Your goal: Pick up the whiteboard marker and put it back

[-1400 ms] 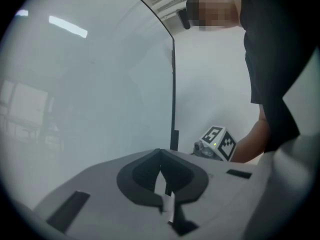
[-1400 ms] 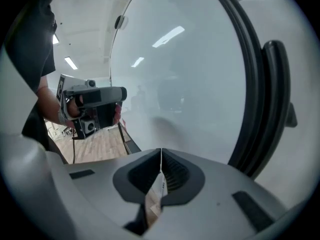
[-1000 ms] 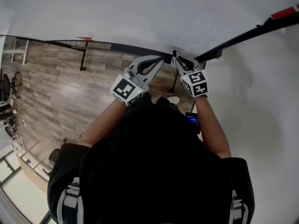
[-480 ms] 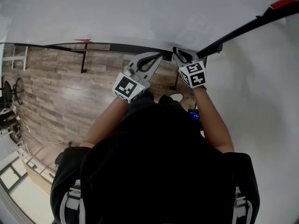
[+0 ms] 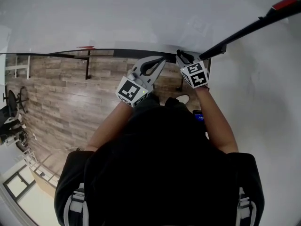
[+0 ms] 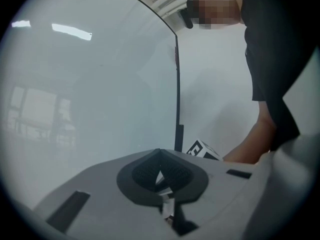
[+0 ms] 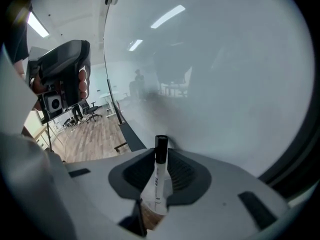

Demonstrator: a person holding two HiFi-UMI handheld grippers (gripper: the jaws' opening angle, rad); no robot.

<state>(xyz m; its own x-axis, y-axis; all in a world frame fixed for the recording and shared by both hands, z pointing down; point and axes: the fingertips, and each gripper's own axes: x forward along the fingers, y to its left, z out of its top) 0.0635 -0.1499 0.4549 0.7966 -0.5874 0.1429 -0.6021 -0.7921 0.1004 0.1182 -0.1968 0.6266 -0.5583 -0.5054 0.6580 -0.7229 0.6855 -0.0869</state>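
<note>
In the right gripper view a white whiteboard marker (image 7: 159,176) with a black cap stands between the dark pads of my right gripper (image 7: 161,151). Both pads lie against its sides, and the cap points at the whiteboard (image 7: 215,69). These jaws have just been closing, with the marker between them. From the head view my right gripper (image 5: 181,56) is at the black tray (image 5: 113,52) along the board's lower edge; the marker is hidden there. My left gripper (image 5: 160,59) hangs just left of it, shut and empty, pads meeting (image 6: 160,156).
The whiteboard (image 5: 141,18) fills the space ahead. Its black frame bar (image 5: 244,29) slants up to the right, ending in a red piece (image 5: 284,3). A small red thing (image 5: 87,47) lies on the tray further left. Wood floor (image 5: 61,93) lies below.
The right gripper has sunk a little toward the tray's edge. The left gripper has stayed almost where it was.
</note>
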